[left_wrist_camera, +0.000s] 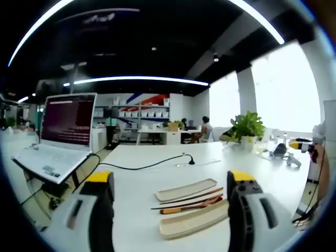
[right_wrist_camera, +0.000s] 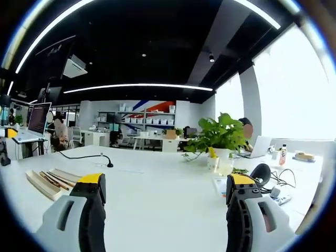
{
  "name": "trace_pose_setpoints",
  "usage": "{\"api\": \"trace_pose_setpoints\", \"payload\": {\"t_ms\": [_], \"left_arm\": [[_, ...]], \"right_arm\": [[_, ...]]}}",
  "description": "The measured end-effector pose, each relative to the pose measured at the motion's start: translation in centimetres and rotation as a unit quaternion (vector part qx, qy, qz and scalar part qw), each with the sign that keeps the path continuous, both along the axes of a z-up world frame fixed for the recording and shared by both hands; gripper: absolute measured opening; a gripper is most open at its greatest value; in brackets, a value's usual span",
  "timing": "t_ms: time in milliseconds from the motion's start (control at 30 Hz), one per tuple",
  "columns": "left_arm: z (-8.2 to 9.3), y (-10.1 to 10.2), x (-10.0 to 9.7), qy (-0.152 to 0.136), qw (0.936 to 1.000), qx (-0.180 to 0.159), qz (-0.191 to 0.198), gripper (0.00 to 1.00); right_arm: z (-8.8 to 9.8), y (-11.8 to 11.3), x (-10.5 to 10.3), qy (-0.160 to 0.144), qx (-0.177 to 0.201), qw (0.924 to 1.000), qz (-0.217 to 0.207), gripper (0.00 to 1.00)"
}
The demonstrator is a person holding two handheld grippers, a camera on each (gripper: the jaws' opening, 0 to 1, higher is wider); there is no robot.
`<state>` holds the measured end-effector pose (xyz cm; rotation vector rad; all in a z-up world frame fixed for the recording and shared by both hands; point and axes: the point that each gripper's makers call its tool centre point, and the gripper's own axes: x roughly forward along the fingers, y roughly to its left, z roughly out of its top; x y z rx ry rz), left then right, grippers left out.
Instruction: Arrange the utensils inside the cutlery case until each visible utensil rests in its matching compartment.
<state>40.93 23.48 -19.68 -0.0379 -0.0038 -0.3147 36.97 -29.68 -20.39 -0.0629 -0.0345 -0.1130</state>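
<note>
White counter (left_wrist_camera: 157, 173) stretches through an open office with dark ceiling, long light strips and bright windows.

From the left gripper view, the left gripper (left_wrist_camera: 171, 210) has its jaws standing wide apart with nothing between them, hovering above the counter. Ahead of them and closer to the right-hand jaw lies the cutlery case in two beige halves: the case lid (left_wrist_camera: 185, 189) farther off and the case tray (left_wrist_camera: 193, 220) nearer, its end just beside that jaw. Between the two halves lie the utensils: dark chopsticks (left_wrist_camera: 187, 199) and, nearer the jaws, a wooden-handled utensil (left_wrist_camera: 191, 206) whose type is too small to tell. All of them rest on the counter, outside the case. Farther ahead a black cable (left_wrist_camera: 147, 165) runs across the counter toward an open laptop (left_wrist_camera: 58, 136), which sits beyond the left-hand jaw. A potted plant (left_wrist_camera: 247, 128) stands far ahead past the right-hand jaw.

From the right gripper view, the right gripper (right_wrist_camera: 166, 210) likewise has its jaws spread wide and empty over bare counter. The case halves and utensils lie well off beyond the left-hand jaw, and the plant stands ahead, toward the right-hand jaw, with black headphones (right_wrist_camera: 261, 173) near it.
</note>
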Motion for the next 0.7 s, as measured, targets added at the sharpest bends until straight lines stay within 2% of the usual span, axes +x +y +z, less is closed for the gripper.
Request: {"api": "trace_pose_setpoints", "payload": {"t_ms": [67,700], "left_arm": [[0.01,0.02,-0.01,0.001,1.0000,-0.002,-0.001,0.94],[-0.17,0.62,0.13,0.006,1.0000,0.004,0.005,0.94]], "right_arm": [[0.18,0.01,-0.07,-0.003,-0.010,0.9999,0.001,0.99],[0.45,0.73,-0.13,-0.004,-0.014,0.9998,0.013,0.99]]}}
